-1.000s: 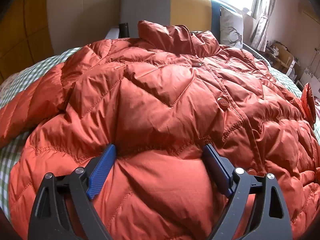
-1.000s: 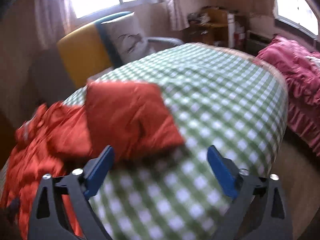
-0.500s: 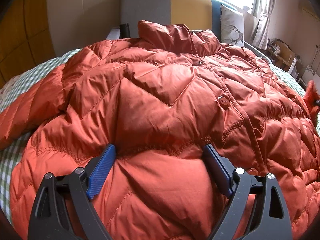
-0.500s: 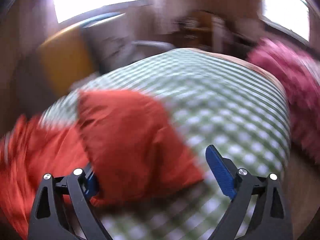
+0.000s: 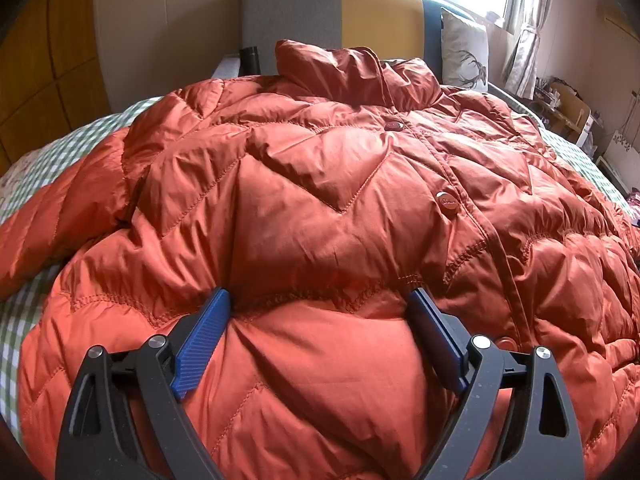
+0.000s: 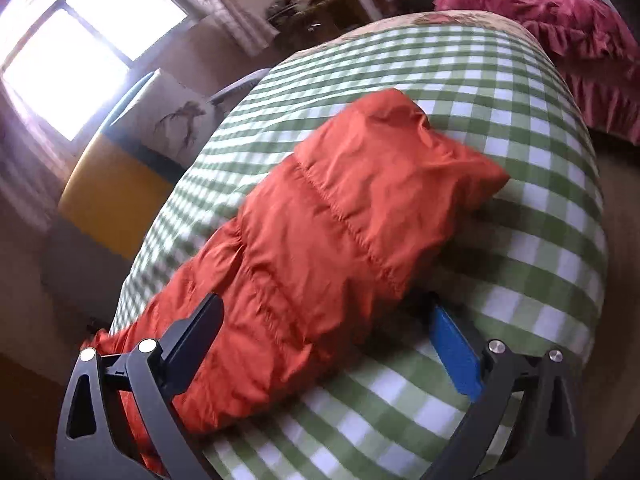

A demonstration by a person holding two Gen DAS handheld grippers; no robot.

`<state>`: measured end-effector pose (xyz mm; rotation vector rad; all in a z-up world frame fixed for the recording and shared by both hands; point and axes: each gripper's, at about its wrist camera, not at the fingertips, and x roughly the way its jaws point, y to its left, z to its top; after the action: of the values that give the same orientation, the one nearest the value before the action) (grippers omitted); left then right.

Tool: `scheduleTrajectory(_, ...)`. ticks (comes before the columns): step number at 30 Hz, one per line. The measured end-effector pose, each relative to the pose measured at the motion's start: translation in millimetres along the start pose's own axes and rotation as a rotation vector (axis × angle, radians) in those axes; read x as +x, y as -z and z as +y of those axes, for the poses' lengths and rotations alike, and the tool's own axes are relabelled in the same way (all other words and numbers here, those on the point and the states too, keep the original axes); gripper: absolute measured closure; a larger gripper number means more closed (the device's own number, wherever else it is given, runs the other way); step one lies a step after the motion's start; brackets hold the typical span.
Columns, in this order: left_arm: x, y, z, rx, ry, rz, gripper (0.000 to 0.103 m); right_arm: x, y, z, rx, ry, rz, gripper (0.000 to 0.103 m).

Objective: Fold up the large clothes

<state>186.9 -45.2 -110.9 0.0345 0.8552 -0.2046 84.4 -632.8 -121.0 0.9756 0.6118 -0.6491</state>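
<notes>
Coat (image 5: 320, 184) lies flat on bed (image 6: 520, 248), L gripper (image 5: 320, 312) wide & pressing its front, prob. to pin it, R gripper (image 6: 324, 316) wide, straddling sleeve (image 6: 360, 208) to grab & fold in.

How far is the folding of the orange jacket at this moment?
Early. Done: the jacket lies flat, snapped shut, on the checked bedcover. In hand: the right gripper is open around the sleeve; the left gripper is open, pressing on the jacket's lower front. Left: no fold shows yet, neither sleeves nor body.
</notes>
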Motion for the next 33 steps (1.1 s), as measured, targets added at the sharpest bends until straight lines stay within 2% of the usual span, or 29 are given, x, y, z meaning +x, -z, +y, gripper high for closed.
scheduleTrajectory(1,0,0,0,0.0,0.0,0.0,0.014,4,-4,3,0.003,-0.005,-0.002,0.022)
scheduleTrajectory(2,0,0,0,0.001,-0.001,0.0,0.014,9,-9,7,0.003,-0.007,0.012,0.029)
scheduleTrajectory(3,0,0,0,0.001,-0.002,0.001,0.014,13,-13,10,0.004,0.001,0.022,0.051)
scheduleTrajectory(4,1,0,0,0.002,-0.003,0.001,0.014,17,-18,12,0.0,0.007,0.033,0.083)
scheduleTrajectory(5,1,0,0,0.002,-0.004,0.002,0.014,19,-20,13,-0.011,0.012,0.046,0.09)
scheduleTrajectory(7,1,0,0,0.001,-0.003,0.001,0.014,15,-28,15,-0.044,0.032,0.03,0.095)
scheduleTrajectory(9,2,-1,0,0.001,-0.003,0.004,0.014,10,-38,15,-0.101,0.099,-0.036,0.097)
scheduleTrajectory(13,4,-1,2,0.004,-0.001,0.01,0.014,38,-44,-3,-0.107,0.195,0.002,0.099)
scheduleTrajectory(17,5,-1,2,0.004,0.0,0.009,0.014,49,-39,17,-0.184,0.273,-0.025,0.099)
scheduleTrajectory(19,5,-1,2,0.003,0.005,0.011,0.012,47,-40,20,-0.193,0.284,-0.016,0.099)
scheduleTrajectory(27,4,-3,7,-0.004,0.019,0.009,0.012,23,-46,39,-0.215,0.216,-0.01,0.098)
scheduleTrajectory(30,2,-2,6,-0.006,0.025,0.007,0.01,8,-45,62,-0.248,0.145,-0.017,0.098)
scheduleTrajectory(33,0,-1,5,-0.012,0.039,0.007,0.009,-3,-34,103,-0.325,0.045,-0.01,0.098)
